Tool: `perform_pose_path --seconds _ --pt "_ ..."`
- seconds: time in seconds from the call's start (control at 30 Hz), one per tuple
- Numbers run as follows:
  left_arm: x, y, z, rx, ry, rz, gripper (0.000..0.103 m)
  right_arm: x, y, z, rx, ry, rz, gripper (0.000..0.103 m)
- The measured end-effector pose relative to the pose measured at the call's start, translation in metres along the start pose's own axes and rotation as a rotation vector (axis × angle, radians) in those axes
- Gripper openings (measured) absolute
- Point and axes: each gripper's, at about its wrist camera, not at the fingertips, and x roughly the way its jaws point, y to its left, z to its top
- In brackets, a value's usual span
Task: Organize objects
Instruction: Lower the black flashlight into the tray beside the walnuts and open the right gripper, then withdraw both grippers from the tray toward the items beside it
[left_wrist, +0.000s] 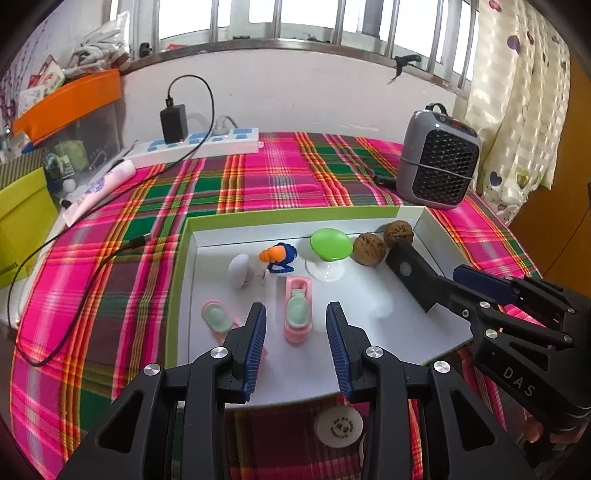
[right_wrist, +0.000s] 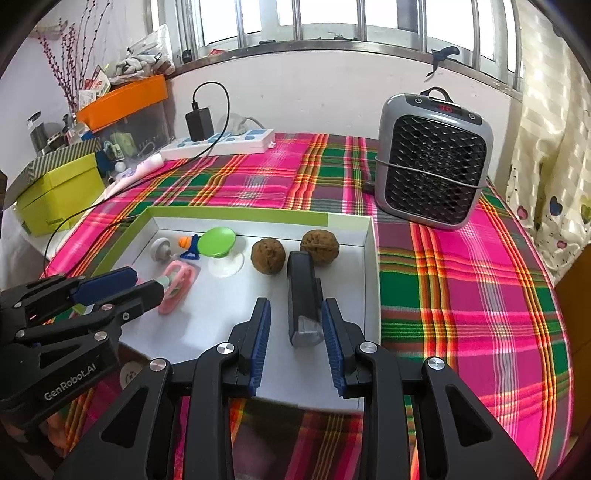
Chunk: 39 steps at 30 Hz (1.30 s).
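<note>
A white tray (left_wrist: 295, 216) with a green rim lies on the plaid cloth. My left gripper (left_wrist: 295, 306) is open just above the tray floor, and a pink toy tub with a mint insert (left_wrist: 297, 314) lies between its fingers, clear of both pads. A second pink-and-mint piece (left_wrist: 218, 317) lies to its left. My right gripper (right_wrist: 295, 314) is open around the near end of a black and grey device (right_wrist: 303, 295) that rests on the tray (right_wrist: 240, 214). The device is close to the right pad, with a gap at the left pad. Two walnuts (right_wrist: 267, 256) (right_wrist: 319, 245) sit beyond it.
Also in the tray are a green disc on a white base (left_wrist: 330, 245), an orange-and-blue toy (left_wrist: 279, 256) and a white rounded piece (left_wrist: 238, 271). A grey heater (right_wrist: 434, 162) stands at the back right. A power strip with a charger (left_wrist: 199, 144) and a black cable (left_wrist: 74, 273) are at the left.
</note>
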Motion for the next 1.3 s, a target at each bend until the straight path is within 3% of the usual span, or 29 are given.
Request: perform_pose_path --seconds 0.27,1.3 --pt "-0.014 -0.002 -0.008 0.023 -0.024 0.040 0.032 -0.012 0.005 -0.008 0.004 -0.009 0.008 0.030" --pt "-0.054 0.013 -0.052 -0.021 -0.037 0.000 0.032 -0.051 0.036 -0.050 -0.009 -0.006 0.110 0.030"
